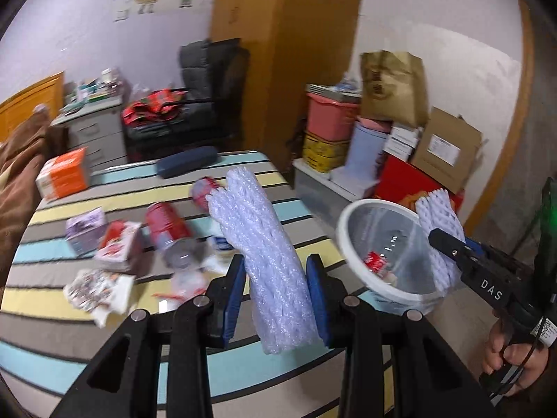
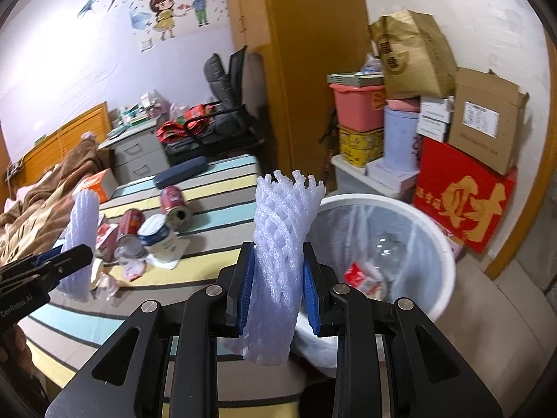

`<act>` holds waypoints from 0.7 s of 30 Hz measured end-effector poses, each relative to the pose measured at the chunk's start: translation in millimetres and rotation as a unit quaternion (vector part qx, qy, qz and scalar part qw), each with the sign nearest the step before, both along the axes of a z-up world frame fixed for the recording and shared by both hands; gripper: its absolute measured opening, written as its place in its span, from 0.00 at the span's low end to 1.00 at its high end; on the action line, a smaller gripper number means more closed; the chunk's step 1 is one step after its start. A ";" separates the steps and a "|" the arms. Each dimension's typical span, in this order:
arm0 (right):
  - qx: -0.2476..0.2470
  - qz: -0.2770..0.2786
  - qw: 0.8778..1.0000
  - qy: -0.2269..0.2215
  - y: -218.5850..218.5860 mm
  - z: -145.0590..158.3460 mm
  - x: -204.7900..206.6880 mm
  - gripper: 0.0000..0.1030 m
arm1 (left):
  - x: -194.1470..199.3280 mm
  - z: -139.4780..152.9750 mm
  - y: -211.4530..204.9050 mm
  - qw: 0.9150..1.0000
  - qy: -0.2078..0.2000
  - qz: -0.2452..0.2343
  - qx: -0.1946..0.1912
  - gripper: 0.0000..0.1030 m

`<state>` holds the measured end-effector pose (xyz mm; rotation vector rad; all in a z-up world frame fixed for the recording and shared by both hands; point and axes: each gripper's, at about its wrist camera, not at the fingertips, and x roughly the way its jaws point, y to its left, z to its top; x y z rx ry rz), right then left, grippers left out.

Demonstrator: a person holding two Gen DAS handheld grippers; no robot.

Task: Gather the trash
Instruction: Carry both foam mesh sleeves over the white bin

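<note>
Left gripper point(image 1: 275, 299) tilted downward, blue pads clamped on something between them. Right gripper point(image 2: 276, 285) likewise angled down and gripping, bare hand point(image 1: 515, 358) around its handle.

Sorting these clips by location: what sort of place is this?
Most likely a lived-in bedroom that doubles as storage. A bed with a striped sheet and brown blanket fills the left, a wooden headboard stands behind it, and stacked boxes crowd the far corner.
</note>
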<state>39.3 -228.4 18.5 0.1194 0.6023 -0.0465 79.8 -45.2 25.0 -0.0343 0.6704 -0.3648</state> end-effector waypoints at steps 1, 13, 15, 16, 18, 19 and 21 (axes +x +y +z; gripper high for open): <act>0.000 -0.003 1.000 0.000 -2.7 0.1 -1.5 0.26 | 2.1 0.4 -7.0 1.000 0.001 -0.008 0.002 0.36; 0.002 -0.046 0.999 0.008 -48.9 -1.0 2.8 0.26 | 21.2 -0.8 -95.9 0.993 0.007 -0.112 0.021 0.36; 0.005 -0.051 0.999 0.015 -56.8 -3.4 4.9 0.26 | 27.7 -2.1 -111.5 0.991 0.013 -0.128 0.023 0.36; 0.004 -0.056 0.998 0.018 -59.9 -4.9 6.0 0.26 | 30.4 -3.6 -118.3 0.991 0.016 -0.134 0.025 0.36; 0.005 -0.061 0.998 0.027 -65.5 -9.3 8.5 0.26 | 33.7 -6.7 -132.1 0.988 0.017 -0.148 0.033 0.36; 0.005 -0.062 0.998 0.032 -67.6 -11.7 9.6 0.26 | 36.3 -8.9 -138.5 0.987 0.020 -0.153 0.035 0.36; 0.001 -0.066 0.997 0.042 -70.8 -16.9 12.4 0.26 | 41.7 -13.7 -147.9 0.985 0.029 -0.164 0.036 0.36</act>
